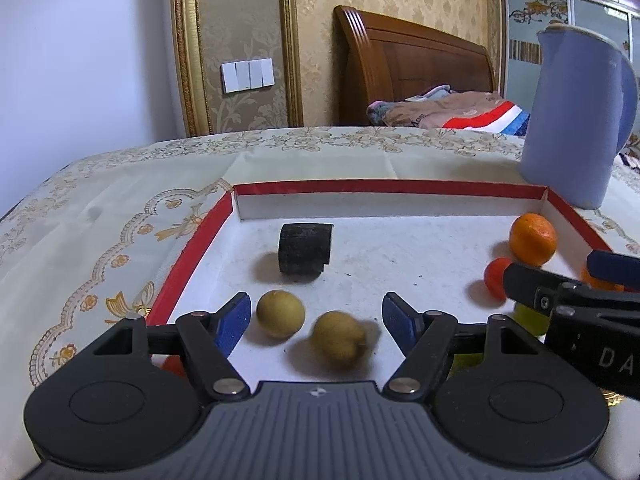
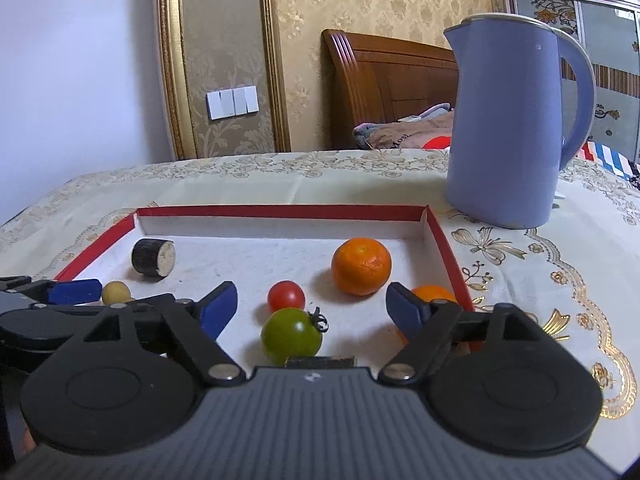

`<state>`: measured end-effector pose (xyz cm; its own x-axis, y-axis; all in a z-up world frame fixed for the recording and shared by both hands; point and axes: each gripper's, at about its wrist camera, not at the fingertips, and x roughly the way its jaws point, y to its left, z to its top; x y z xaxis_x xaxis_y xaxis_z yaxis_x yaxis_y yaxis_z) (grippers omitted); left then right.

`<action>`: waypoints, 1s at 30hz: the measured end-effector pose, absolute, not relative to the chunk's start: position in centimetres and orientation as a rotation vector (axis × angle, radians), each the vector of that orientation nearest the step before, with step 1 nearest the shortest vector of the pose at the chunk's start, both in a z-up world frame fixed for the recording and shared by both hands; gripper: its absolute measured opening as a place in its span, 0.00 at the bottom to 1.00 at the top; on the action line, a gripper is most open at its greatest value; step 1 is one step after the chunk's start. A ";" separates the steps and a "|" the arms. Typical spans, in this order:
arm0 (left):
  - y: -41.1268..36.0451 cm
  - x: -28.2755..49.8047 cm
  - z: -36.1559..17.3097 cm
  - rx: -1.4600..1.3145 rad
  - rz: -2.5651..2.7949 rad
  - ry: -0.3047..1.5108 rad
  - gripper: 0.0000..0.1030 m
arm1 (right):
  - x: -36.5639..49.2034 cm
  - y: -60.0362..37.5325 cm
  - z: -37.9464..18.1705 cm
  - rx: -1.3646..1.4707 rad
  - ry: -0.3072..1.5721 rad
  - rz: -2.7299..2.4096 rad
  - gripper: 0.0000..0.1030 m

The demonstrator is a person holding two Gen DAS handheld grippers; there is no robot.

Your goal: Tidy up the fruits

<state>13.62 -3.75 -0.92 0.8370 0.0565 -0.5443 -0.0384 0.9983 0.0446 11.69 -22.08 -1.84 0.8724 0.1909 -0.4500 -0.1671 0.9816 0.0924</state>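
We find the right claw (image 2: 312, 312) wide open and empty, the green tomato (image 2: 291, 335) lying in the red-rimmed tray (image 2: 280, 212) directly between its jaws, nearer than the left claw (image 1: 316, 322)

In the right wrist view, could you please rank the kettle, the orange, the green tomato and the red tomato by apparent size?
1. kettle
2. orange
3. green tomato, though it lies nearer the camera, so this is unsure
4. red tomato
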 end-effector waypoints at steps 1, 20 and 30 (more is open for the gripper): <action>-3.7 13.5 -0.8 0.028 0.047 0.574 0.70 | 11.6 -22.1 -1.8 0.053 0.471 0.186 0.80; -2.4 7.1 0.3 -0.007 0.020 0.503 0.76 | 6.2 -23.6 -1.1 0.074 0.400 0.179 0.95; -1.7 5.1 0.3 -0.053 0.008 0.522 0.80 | 4.0 -25.5 -1.4 0.148 0.418 0.173 0.97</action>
